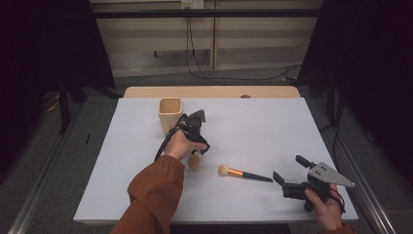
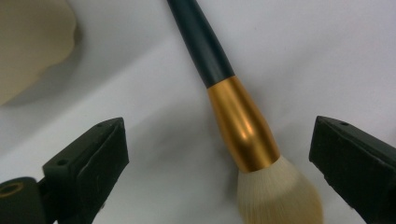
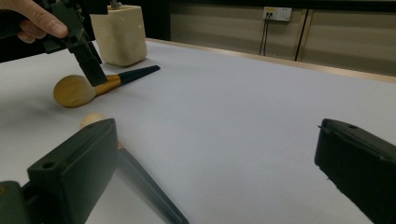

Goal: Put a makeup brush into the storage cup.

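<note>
While the left gripper [image 2: 219, 154] straddles 1 brush [image 2: 243, 135] to grasp it — fingers apart — the right gripper [image 3: 219, 154] waits near, fingers apart too.

**Parts hidden or cut off**

In the high view, most of the large brush [image 1: 195, 161] is covered by the left gripper [image 1: 197, 127]. The small brush [image 3: 140, 186] is cut by the right gripper view's bottom edge.

Large powder brush [image 2: 243, 135]: black handle, gold ferrule, cream bristles.
Smaller makeup brush [image 1: 242, 173]: black handle, orange ferrule, tan bristles.
Square holder cup [image 1: 170, 114]: pale beige.
Table sheet [image 1: 263, 126]: white.
Sleeve [image 1: 156, 192]: rust-orange.
</note>
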